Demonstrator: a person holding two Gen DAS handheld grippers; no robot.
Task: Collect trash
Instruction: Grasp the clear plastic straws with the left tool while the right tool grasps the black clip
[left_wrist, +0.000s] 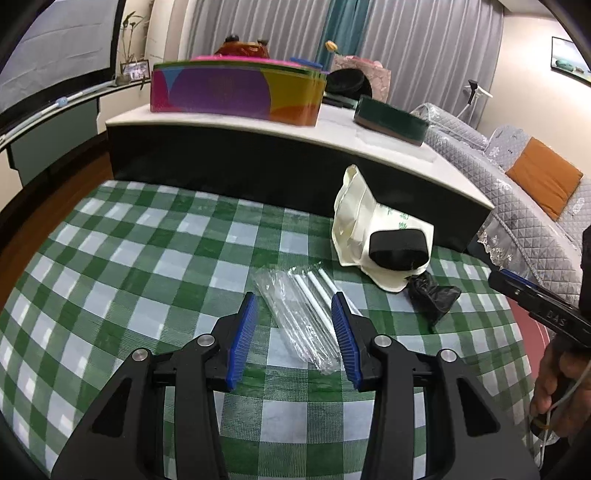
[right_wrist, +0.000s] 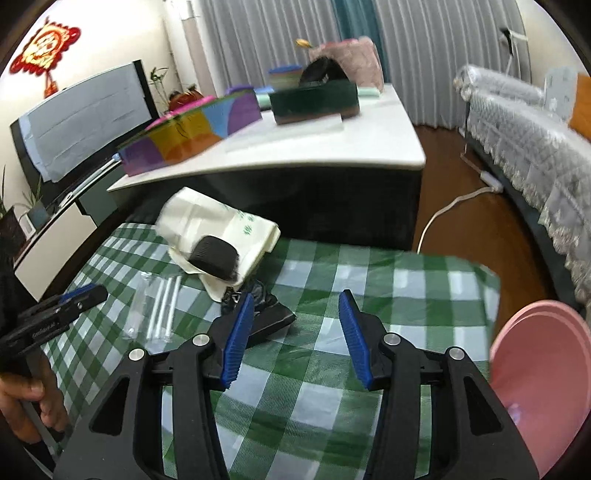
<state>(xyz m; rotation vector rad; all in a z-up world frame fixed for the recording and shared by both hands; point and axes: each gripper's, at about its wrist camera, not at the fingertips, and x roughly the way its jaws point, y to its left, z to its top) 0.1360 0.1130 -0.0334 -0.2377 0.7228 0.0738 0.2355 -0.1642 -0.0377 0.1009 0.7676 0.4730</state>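
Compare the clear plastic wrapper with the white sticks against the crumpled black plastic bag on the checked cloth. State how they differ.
The clear plastic wrapper is see-through, with white sticks showing inside; the black plastic bag is opaque. The wrapper lies long and fairly flat; the bag is bunched into a lump. The wrapper lies apart from the cream bag; the black bag sits right at its edge. The wrapper lies between the left gripper's open fingers; the black bag lies outside them. Both rest on the checked cloth.

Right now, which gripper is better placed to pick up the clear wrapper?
Left. The left gripper is open with the clear wrapper between its fingers. The right gripper is beside the black bag.
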